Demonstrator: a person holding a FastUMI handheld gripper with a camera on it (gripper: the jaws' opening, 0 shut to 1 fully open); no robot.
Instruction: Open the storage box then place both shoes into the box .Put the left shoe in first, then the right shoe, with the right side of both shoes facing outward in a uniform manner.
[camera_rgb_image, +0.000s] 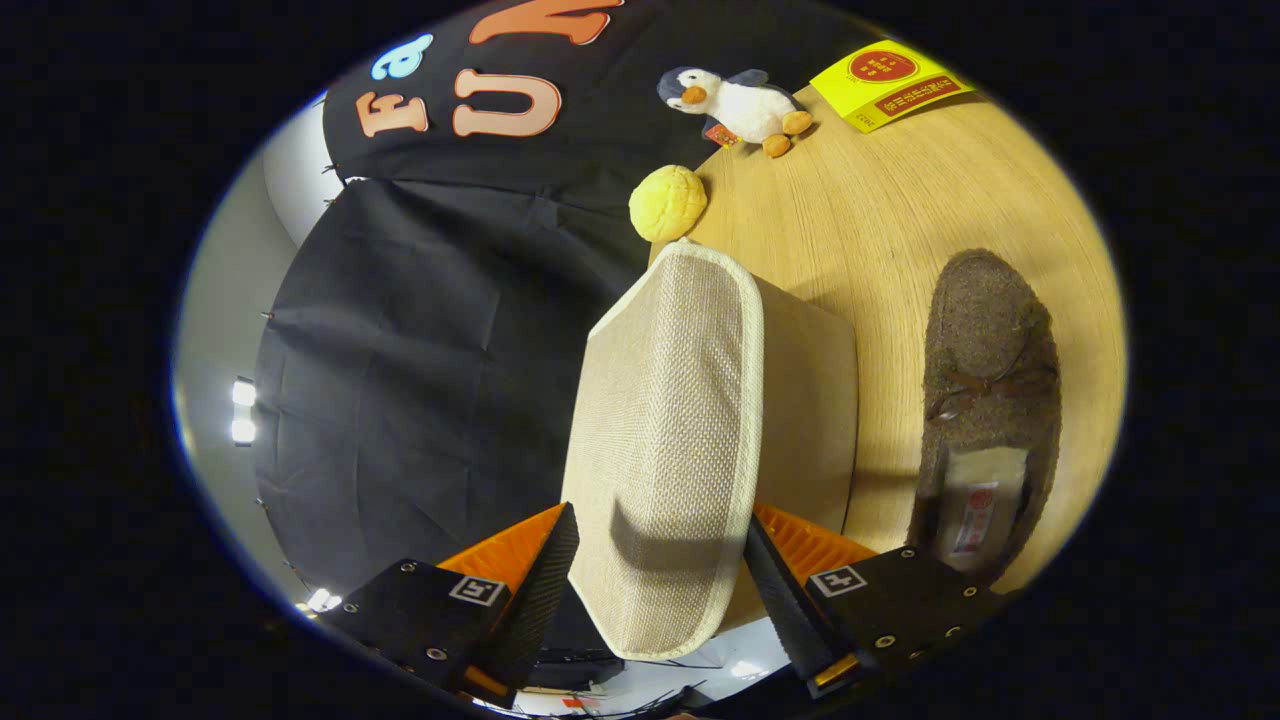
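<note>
The gripper (660, 590) has its fingers closed on the beige woven-fabric lid (665, 440) of the storage box (805, 400), lifted upright between them. The lid looks light and semi-stiff, best held by its bound edge. To the right, the brown fuzzy shoe (990, 400) lies on the wooden table (880, 230); it looks soft, so grip the collar.

- The box lid (668, 440) stood between the fingers (548, 590) and hid most of the box body (805, 400) behind it.
- The shoe's (990, 400) heel was cut off behind one finger.
- Print on the yellow card (888, 82) was too small to read.
</note>
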